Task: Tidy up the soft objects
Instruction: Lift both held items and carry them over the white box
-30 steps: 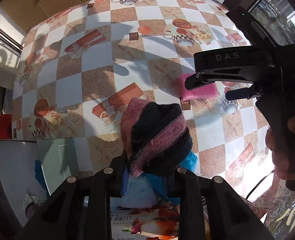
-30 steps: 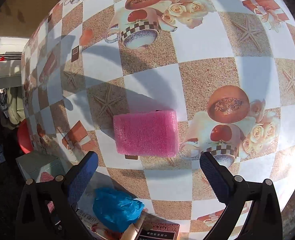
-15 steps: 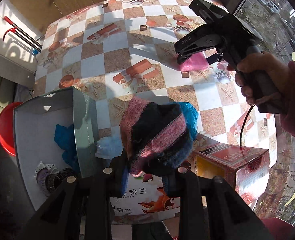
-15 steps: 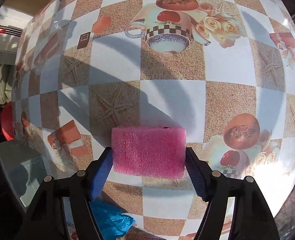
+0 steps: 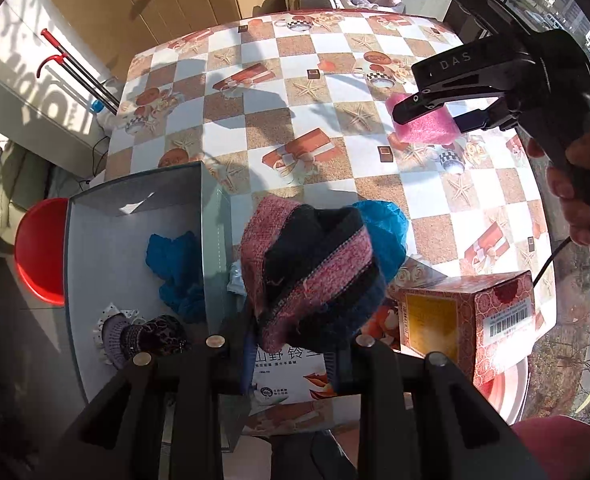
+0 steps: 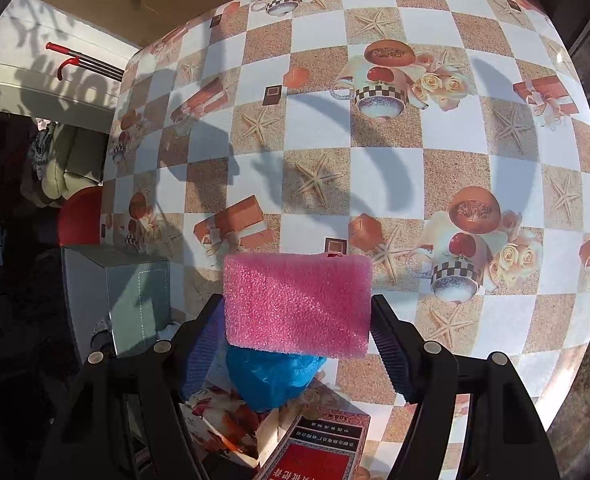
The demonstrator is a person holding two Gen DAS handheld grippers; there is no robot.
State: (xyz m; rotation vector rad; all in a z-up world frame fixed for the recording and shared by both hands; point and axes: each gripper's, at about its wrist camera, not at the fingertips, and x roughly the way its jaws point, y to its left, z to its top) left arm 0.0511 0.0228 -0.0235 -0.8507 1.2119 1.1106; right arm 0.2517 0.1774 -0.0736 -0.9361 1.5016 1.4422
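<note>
My left gripper is shut on a bunched knitted cloth striped in pink, black and dark blue, and holds it in the air beside the open grey box. Inside the box lie a blue cloth and a dark patterned knitted piece. My right gripper is shut on a pink sponge, pads pressing its two short ends, and holds it above the checkered table. In the left wrist view the right gripper and the sponge hang at the right, held by a person's hand.
A blue plastic bag lies on the table's near edge, partly behind the knitted cloth. A red carton and a printed packet sit nearby. A red stool stands left of the box. Red-handled poles lean at the far left.
My right gripper has shut on the pink sponge and lifted it off the table. My left gripper has risen with the knitted cloth, and the grey box has come into fuller view.
</note>
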